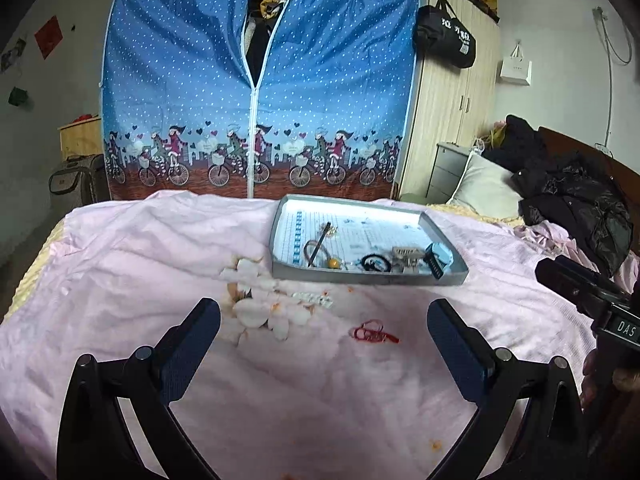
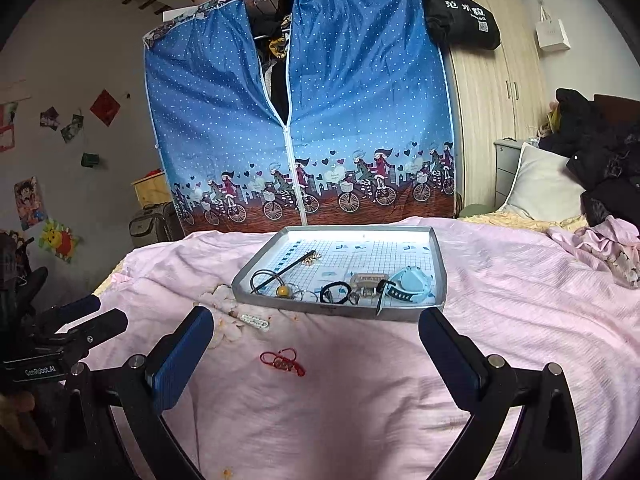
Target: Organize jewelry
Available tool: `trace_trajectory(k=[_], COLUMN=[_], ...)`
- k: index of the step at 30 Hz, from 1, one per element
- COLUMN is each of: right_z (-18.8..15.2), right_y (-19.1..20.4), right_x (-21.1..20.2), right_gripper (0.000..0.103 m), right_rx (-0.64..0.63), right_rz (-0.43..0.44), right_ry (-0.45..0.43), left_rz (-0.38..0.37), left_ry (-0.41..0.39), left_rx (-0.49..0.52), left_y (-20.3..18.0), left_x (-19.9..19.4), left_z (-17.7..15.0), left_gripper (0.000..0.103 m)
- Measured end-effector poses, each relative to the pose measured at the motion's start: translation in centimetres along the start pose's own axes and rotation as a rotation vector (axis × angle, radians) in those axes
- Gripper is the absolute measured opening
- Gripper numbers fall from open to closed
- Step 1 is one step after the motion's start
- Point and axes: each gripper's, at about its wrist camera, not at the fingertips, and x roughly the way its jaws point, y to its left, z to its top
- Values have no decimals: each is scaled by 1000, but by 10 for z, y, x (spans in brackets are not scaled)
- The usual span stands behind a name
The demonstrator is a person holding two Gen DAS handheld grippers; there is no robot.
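Bed with pale pink quilted cover (image 2: 500, 320): beneath both grippers. Shallow grey cardboard tray (image 2: 439, 268): ahead of both, holding black hair ties, hairpin, light-blue watch (image 2: 408, 286). White beaded hair clip (image 1: 313, 299): on cover, ahead of left gripper (image 1: 323, 336), jaws wide, empty. Red knotted cord bracelet (image 2: 283, 362): between tips of right gripper (image 2: 316, 344), jaws wide, empty.

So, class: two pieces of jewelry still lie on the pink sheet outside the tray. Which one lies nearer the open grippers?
The red cord bracelet; the rhinestone hair clip lies farther off, beside the tray.
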Motion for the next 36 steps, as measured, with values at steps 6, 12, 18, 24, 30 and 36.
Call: trace_trajectory(k=[6,12,18,24,30,36], right_z=[-32,-63,-81,-89,-86,-87], right_y=[6,7,8,2,-6,3], right_x=[-3,7,23,47,71,103], right_gripper=[103,103,103,103,103,103], right_rx=[-4,-15,-32,-29,-25,-144], right_rz=[-9,-12,3,23,42,73], right_ry=[59,133,207,313,379,452], left_rz=[0,42,61,69,80,84], left_ry=[100,190,288,355,438,439], left_rx=[-96,-61,-50,-47,12,91], left_y=[8,4,5,10,14,19], left_x=[-2,15,39,56,81,106], left_z=[-15,-23,-37,-42,-47,-40], left_gripper=[101,102,101,101,101,101])
